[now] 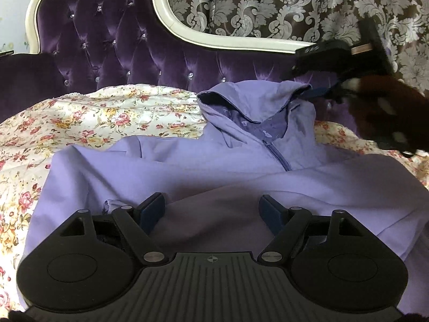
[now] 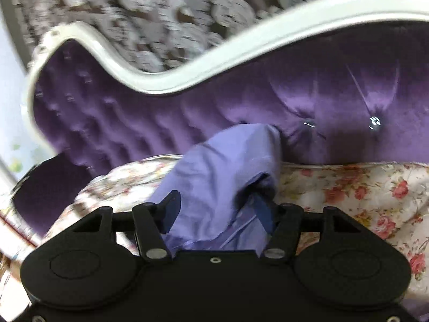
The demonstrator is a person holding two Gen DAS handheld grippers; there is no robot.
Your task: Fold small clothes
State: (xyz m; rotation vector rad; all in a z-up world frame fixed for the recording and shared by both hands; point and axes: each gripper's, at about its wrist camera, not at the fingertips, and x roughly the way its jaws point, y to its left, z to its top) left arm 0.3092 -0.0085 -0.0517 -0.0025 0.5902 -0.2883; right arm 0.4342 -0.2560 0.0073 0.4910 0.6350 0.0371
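Lavender hooded jacket [image 1: 203, 166] lies spread on the floral bedsheet [image 1: 88, 118], hood toward the purple tufted headboard [image 1: 112, 40]. Left gripper [image 1: 211, 209] hovers low over the jacket body, jaws apart, gripping nothing. Right gripper [image 2: 217, 212] has its jaws clamped on the hood [image 2: 228, 161], lifted.

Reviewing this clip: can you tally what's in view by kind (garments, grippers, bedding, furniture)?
Garments: 1, the lavender hooded jacket, its hood between the right gripper's pads
Grippers: 2, the left gripper, jaws apart over the jacket, and the right gripper
Bedding: 1, the floral bedspread
Furniture: 1, the purple tufted headboard
Total: 5
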